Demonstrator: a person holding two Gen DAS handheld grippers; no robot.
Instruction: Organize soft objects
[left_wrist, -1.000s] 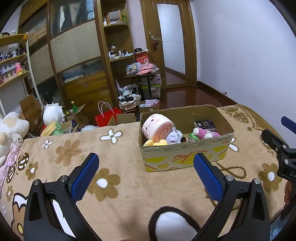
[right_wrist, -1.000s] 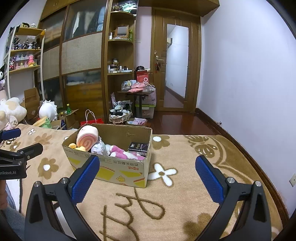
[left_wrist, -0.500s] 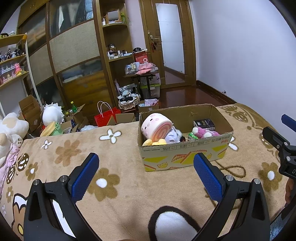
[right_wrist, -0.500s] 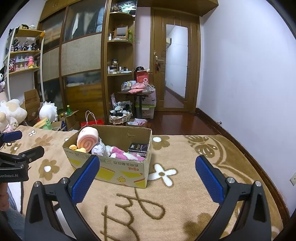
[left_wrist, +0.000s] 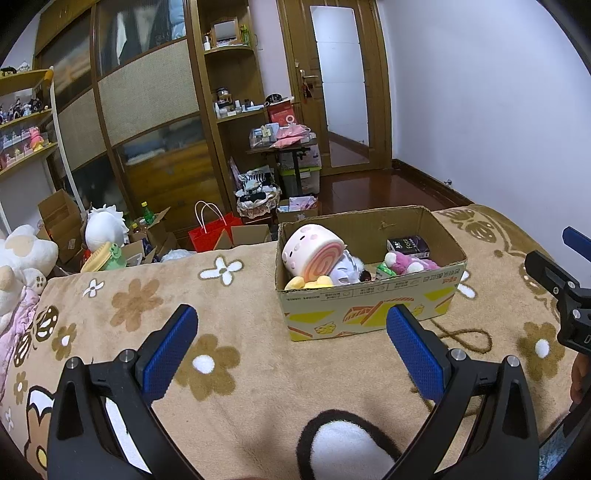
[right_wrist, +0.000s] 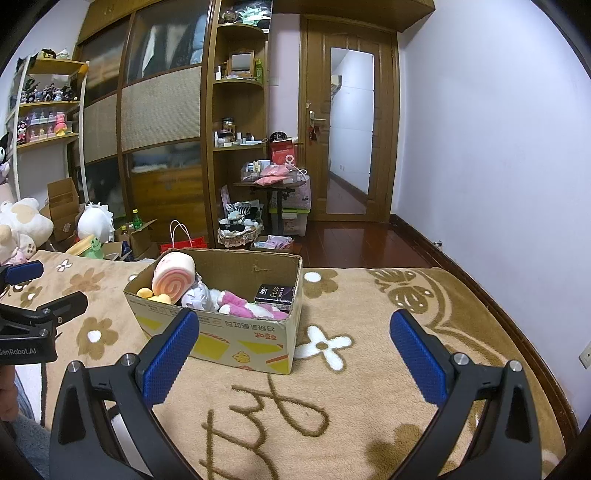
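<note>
The left gripper (left_wrist: 291, 350) hangs over the flowered blanket (left_wrist: 155, 306), jaws spread wide with nothing between them. Ahead of it and slightly to its right sits the cardboard box (left_wrist: 369, 306), holding a pink roll plush (left_wrist: 312, 254) and a pink-and-white plush (left_wrist: 410, 264). Farther right, the right gripper (right_wrist: 295, 354) is likewise wide and empty, the box ahead to its left.
</note>
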